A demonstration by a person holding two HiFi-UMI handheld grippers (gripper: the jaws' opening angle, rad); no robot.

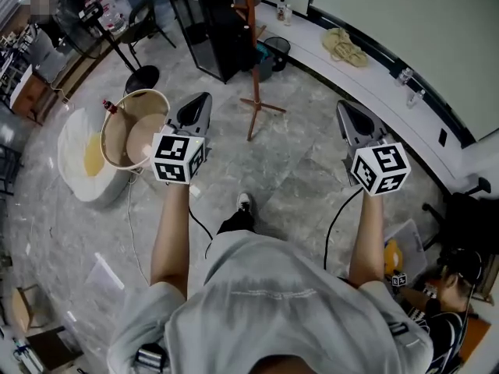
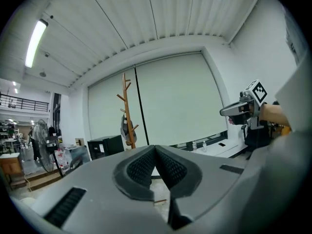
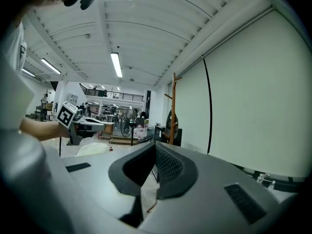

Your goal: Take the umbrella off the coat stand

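The wooden coat stand [image 1: 250, 45] rises from the marble floor ahead of me, its feet at the top middle of the head view. A dark folded umbrella [image 2: 126, 126] hangs from a peg partway up the stand [image 2: 127, 108]; it also shows as a dark shape [image 3: 169, 123] in the right gripper view. My left gripper [image 1: 203, 100] and my right gripper [image 1: 344, 109] are held out level, well short of the stand, one on each side of it. Both are shut with nothing between their jaws [image 2: 155, 148] [image 3: 155, 145].
A round tan bucket [image 1: 131, 128] and a white bag [image 1: 82, 158] sit on the floor at the left. A black cabinet [image 1: 212, 23] stands behind the stand. A white ledge [image 1: 366, 76] with a coiled rope [image 1: 344, 46] runs along the right. A person [image 1: 444, 306] sits at the bottom right.
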